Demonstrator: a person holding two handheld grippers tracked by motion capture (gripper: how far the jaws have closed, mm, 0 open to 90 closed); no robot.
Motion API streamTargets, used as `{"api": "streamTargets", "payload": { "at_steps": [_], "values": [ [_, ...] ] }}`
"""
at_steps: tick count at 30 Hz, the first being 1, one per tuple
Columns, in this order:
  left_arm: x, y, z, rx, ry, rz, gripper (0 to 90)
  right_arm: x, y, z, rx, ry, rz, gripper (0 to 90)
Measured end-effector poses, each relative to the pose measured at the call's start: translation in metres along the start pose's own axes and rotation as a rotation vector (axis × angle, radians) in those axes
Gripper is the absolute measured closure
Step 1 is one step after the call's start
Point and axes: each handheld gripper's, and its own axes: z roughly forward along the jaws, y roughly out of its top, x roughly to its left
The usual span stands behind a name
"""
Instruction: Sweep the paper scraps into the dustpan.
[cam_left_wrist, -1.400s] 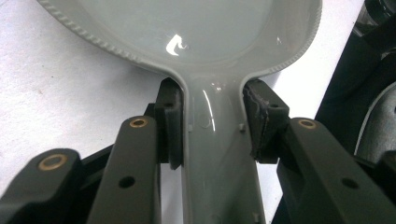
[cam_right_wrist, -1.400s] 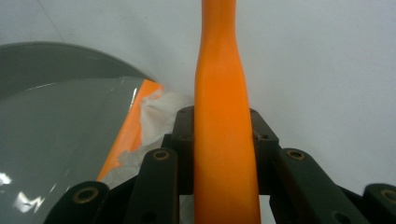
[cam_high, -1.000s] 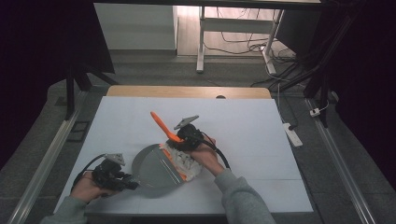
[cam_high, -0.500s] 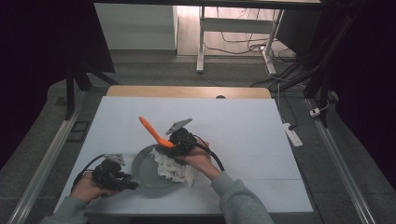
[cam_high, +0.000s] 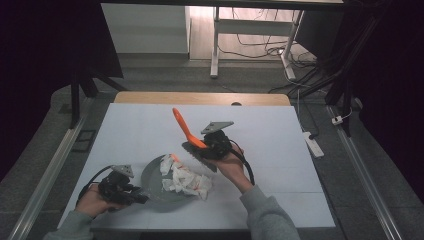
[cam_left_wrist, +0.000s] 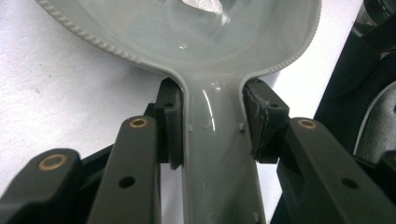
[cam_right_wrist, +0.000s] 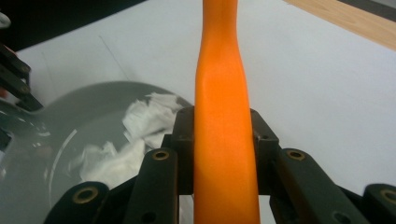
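The left gripper has its jaws clamped on the short handle of a round grey plastic pan, which lies flat on the white bench near its front edge. In the left gripper view the two pads press on both sides of the handle.

The right gripper holds a long orange plastic utensil; its jaws are clamped on the orange handle, which points up and away. The working end, under the hand, I cannot see.

Crumpled white paper pieces with orange marks lie partly in the pan and partly over its right rim. I judge the work is in the middle: the paper is gathered at the pan, but some is not fully inside, and the utensil is raised just beside it.

No brand, label or writing can be read on any of these things.
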Motion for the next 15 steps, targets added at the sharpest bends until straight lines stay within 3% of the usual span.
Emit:
{"api": "streamTargets", "payload": {
  "at_steps": [9,12,15],
  "values": [
    [0.0,0.0,0.001,0.01,-0.002,0.006,61.8,-0.012,-0.027,-0.022,-0.01,-0.022,0.067,70.3],
    [-0.001,0.0,0.001,0.011,-0.002,0.008,61.8,-0.016,-0.036,-0.025,0.0,-0.049,0.088,70.3],
    [-0.002,0.0,0.002,0.011,-0.003,0.011,61.7,-0.023,-0.044,-0.021,0.043,-0.102,0.102,70.3]
  ]
}}
